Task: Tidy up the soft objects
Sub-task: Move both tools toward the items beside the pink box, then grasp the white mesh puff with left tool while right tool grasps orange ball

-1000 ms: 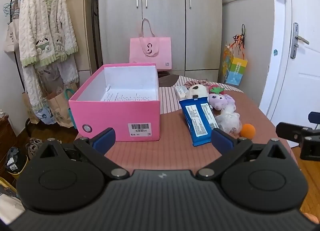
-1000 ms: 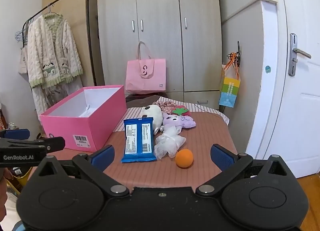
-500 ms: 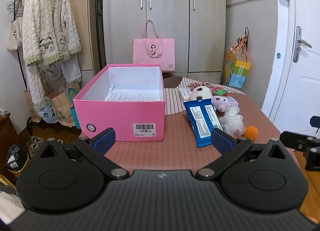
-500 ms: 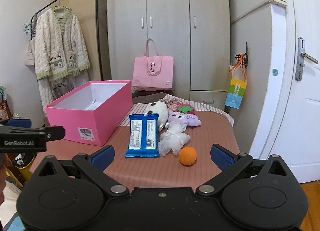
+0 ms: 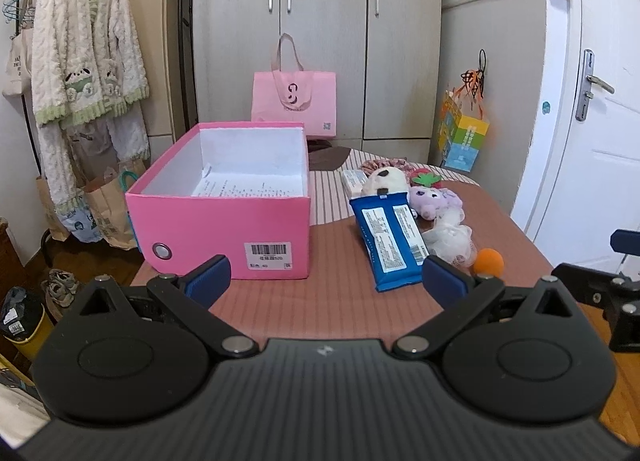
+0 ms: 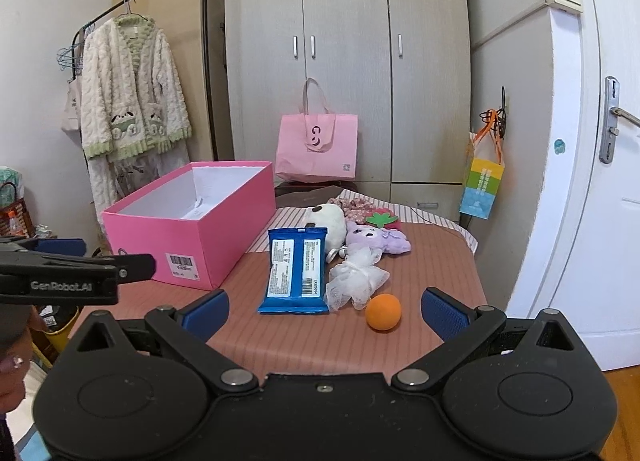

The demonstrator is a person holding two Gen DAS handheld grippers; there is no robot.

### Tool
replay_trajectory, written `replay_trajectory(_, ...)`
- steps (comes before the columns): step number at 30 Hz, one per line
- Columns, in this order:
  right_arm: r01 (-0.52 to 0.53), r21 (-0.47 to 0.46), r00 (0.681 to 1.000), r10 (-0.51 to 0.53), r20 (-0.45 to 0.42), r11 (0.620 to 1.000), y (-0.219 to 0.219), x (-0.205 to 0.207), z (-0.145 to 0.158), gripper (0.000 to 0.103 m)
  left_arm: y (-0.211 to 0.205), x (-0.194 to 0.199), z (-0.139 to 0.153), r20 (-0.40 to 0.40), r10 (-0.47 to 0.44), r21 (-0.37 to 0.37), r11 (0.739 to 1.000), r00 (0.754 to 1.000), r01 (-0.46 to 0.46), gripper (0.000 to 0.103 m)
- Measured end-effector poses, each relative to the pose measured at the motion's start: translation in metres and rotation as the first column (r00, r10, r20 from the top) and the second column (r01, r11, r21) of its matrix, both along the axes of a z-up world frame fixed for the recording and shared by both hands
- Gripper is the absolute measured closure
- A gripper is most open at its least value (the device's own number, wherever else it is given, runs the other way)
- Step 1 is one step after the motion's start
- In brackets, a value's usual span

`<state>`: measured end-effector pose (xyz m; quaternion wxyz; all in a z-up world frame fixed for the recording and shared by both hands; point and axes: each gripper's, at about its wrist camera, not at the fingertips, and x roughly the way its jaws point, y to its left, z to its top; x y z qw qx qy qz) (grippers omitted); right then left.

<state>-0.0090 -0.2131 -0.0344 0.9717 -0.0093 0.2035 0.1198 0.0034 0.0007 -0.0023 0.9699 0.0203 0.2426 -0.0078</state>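
- Soft stuff sits in a cluster on the table [image 6: 360, 345], right of the pink box [image 5: 224, 221]; box is open-topped w/ only a printed sheet inside, so nothing sorted yet by the look of it.
- Orange ball [image 6: 383, 312]: nearest the right gripper [image 6: 324, 311], small, prob. light + squashy; may roll if nudged, so close on it across the middle from above.
- White mesh puff [image 6: 356, 275]: touching the ball's far side, v. light, will collapse — bite deep into the bunch, not the frill.
- Blue wipes pack [image 6: 294, 269]: lies flat, film looks slick, contents give; take it by a long edge.
- Purple plush [image 6: 376, 239] + white panda plush [image 6: 330, 221] behind the pack: light, squashy, grab the body not a limb. Pink/red fabric bits further back, too small to tell.
- Right gripper: jaws spread wide, holding nothing, short of the ball and not touching it.
- Left gripper [image 5: 326, 281]: jaws also spread wide, empty, above the table edge between box front and wipes pack.
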Motion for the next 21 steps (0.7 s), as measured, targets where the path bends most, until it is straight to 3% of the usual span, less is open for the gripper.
replay_trajectory(8,0.007,-0.014,1.0,-0.007,0.013,1.0,-0.01,0.005,-0.002,0.0,-0.011,0.011,-0.002,-0.023,-0.021,-0.018,1.0,1.0,0.02,0.0)
replay_trajectory(11,0.028,-0.047,0.998,-0.026,0.05,0.999,-0.013,0.009,0.003,0.0,-0.015,0.019,0.0,-0.037,-0.032,-0.071,0.997,0.999,0.029,0.0)
replay_trajectory(14,0.036,-0.055,0.998,-0.032,0.06,0.998,-0.021,0.016,0.004,0.0,-0.019,0.028,0.002,-0.002,-0.064,-0.13,0.989,0.998,0.063,0.0)
replay_trajectory(21,0.016,-0.068,1.0,-0.016,-0.008,0.998,-0.04,0.05,-0.019,0.0,-0.047,0.069,-0.001,0.061,-0.152,-0.17,0.972,0.987,0.16,0.0)
